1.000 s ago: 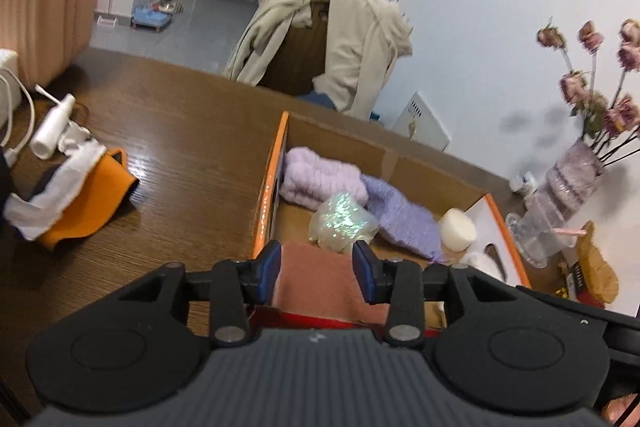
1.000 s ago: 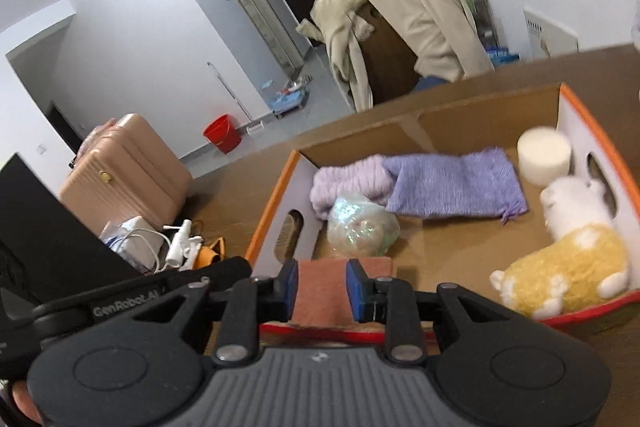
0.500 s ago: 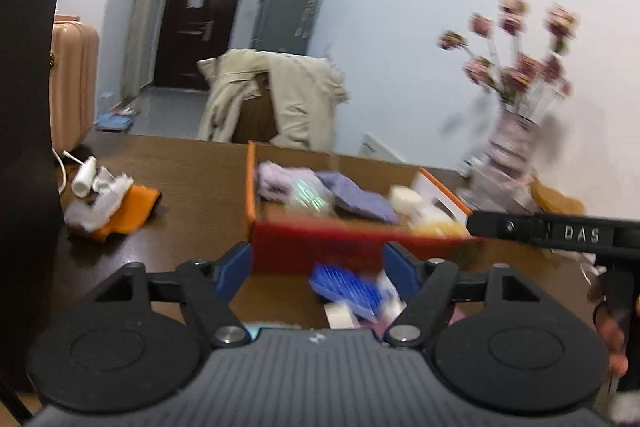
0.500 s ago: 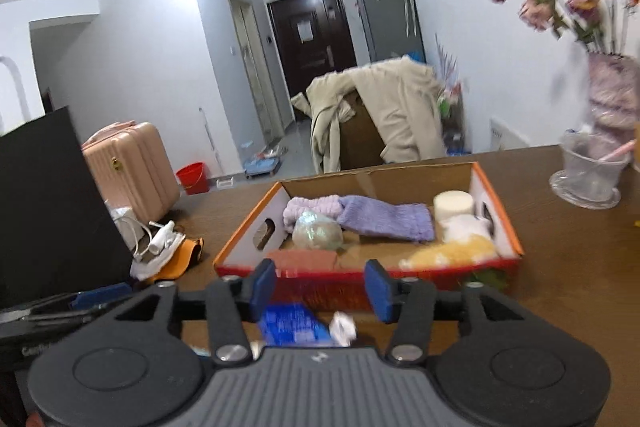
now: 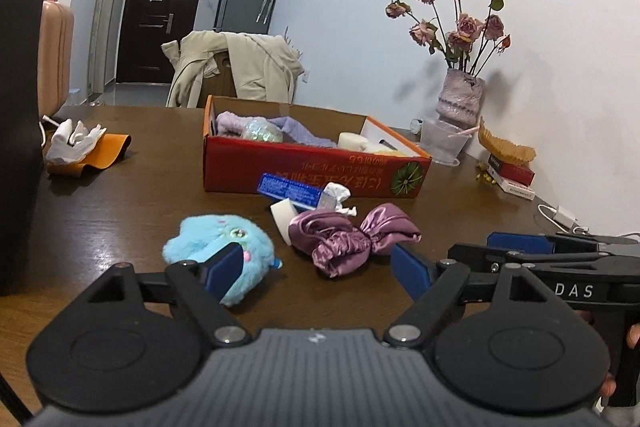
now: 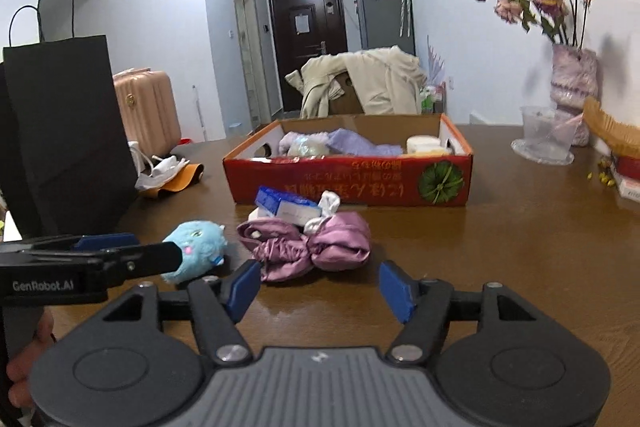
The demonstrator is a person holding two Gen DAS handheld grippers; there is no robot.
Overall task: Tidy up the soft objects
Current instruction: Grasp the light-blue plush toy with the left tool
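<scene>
A red cardboard box [image 5: 320,173] [image 6: 348,179] stands mid-table holding purple cloths, a shiny ball and a white sponge. In front of it lie a blue plush toy [image 5: 218,247] [image 6: 196,247], a purple satin scrunchie [image 5: 352,237] [image 6: 312,245], a blue tissue pack [image 5: 290,189] [image 6: 286,205] and a white sponge [image 5: 282,221]. My left gripper [image 5: 320,269] is open and empty, just short of the plush and the scrunchie. My right gripper [image 6: 318,289] is open and empty, just short of the scrunchie.
A black paper bag [image 6: 68,131] stands at the left. White gloves on an orange cloth [image 5: 86,149] lie at far left. A vase of dried roses [image 5: 460,103], a glass dish [image 6: 544,143], books and a charger cable sit at the right.
Both grippers have pulled back from over the box and dropped low to the table. Both have opened wide. The loose soft things in front of the box have come into view.
</scene>
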